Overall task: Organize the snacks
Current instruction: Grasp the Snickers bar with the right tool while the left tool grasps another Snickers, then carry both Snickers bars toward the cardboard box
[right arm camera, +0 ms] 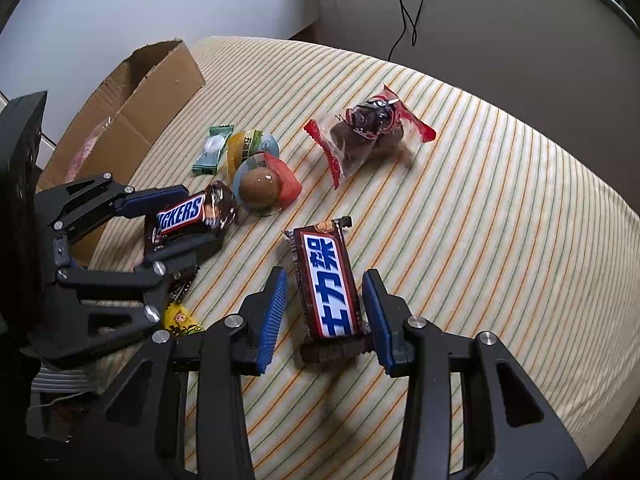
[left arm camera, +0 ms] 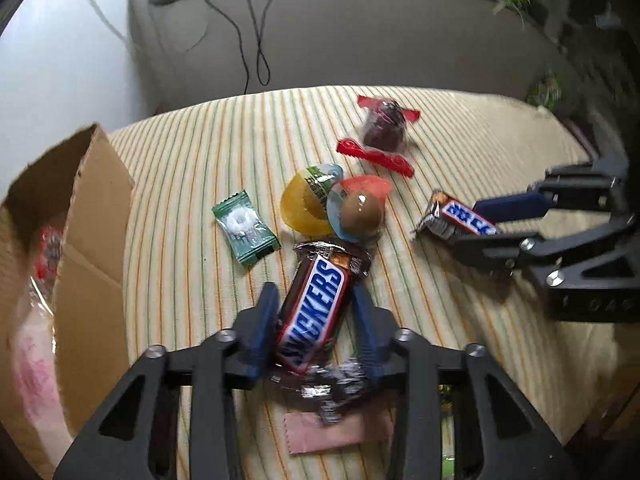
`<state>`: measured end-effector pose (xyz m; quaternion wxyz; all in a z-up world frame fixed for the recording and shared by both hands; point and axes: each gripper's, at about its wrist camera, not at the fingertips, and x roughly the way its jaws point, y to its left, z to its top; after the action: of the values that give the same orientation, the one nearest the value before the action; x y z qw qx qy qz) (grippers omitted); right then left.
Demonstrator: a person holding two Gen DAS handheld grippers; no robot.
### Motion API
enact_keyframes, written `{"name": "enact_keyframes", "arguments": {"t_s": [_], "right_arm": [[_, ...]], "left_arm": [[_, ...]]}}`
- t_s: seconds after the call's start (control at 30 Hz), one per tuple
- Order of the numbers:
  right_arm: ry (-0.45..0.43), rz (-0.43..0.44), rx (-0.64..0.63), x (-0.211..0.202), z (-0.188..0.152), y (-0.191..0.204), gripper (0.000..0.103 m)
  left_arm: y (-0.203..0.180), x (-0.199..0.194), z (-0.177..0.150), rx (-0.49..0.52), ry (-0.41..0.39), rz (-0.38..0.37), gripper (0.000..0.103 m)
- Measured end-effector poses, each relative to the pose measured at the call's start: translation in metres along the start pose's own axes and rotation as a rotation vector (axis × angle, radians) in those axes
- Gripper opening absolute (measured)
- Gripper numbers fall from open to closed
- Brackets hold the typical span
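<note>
A brown Snickers bar (left arm camera: 316, 300) lies on the striped cloth between my left gripper's (left arm camera: 316, 296) blue pads, which press on both its long sides. In the right wrist view the same gripper (right arm camera: 196, 216) clamps that Snickers bar (right arm camera: 180, 214). A second bar with a blue-and-white label (right arm camera: 328, 280) lies flat between my right gripper's (right arm camera: 326, 280) pads. Cloth shows in a gap beside the left pad, so the jaws stand open around it. From the left wrist view, the right gripper (left arm camera: 472, 226) straddles that second bar (left arm camera: 456, 216).
An open cardboard box (left arm camera: 92, 208) with packets inside stands at the left. A green mint (left arm camera: 246, 230), a yellow jelly cup (left arm camera: 304, 204), a capsule with a brown ball (left arm camera: 360, 210) and a red-ended bag of dark sweets (left arm camera: 382, 128) lie mid-cloth. A pink packet (left arm camera: 340, 428) lies near me.
</note>
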<state>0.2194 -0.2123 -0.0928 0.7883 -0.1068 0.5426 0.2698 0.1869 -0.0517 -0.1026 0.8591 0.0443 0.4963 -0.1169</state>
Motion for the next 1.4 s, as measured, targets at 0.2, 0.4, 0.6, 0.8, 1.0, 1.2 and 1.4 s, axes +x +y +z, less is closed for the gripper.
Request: {"name": "enact_keyframes", "arguments": {"t_s": [0.2, 0.4, 0.6, 0.8, 1.0, 1.2, 1.4], "right_arm": [[0.002, -0.016, -0.018, 0.011, 0.004, 0.007, 0.033], [-0.015, -0.047, -0.041, 0.012, 0.004, 0.016, 0.030], [-0.044, -0.055, -0.033, -0.004, -0.001, 0.017, 0.030], [-0.092, -0.053, -0.031, -0.028, 0.003, 0.024, 0.030], [-0.149, -0.039, -0.041, -0.045, 0.020, 0.040, 0.030], [-0.204, -0.015, -0.068, -0.056, 0.050, 0.068, 0.030], [-0.244, 0.019, -0.109, -0.049, 0.082, 0.106, 0.030]], "left_arm": [[0.001, -0.003, -0.004, -0.044, -0.030, -0.004, 0.027], [0.003, -0.012, -0.007, -0.074, -0.067, -0.028, 0.027], [0.006, -0.035, -0.006, -0.098, -0.136, -0.043, 0.027], [0.021, -0.059, -0.008, -0.127, -0.198, -0.050, 0.027], [0.041, -0.084, -0.012, -0.158, -0.254, -0.024, 0.027], [0.076, -0.106, -0.020, -0.198, -0.293, 0.037, 0.027], [0.117, -0.121, -0.031, -0.260, -0.313, 0.096, 0.027]]}}
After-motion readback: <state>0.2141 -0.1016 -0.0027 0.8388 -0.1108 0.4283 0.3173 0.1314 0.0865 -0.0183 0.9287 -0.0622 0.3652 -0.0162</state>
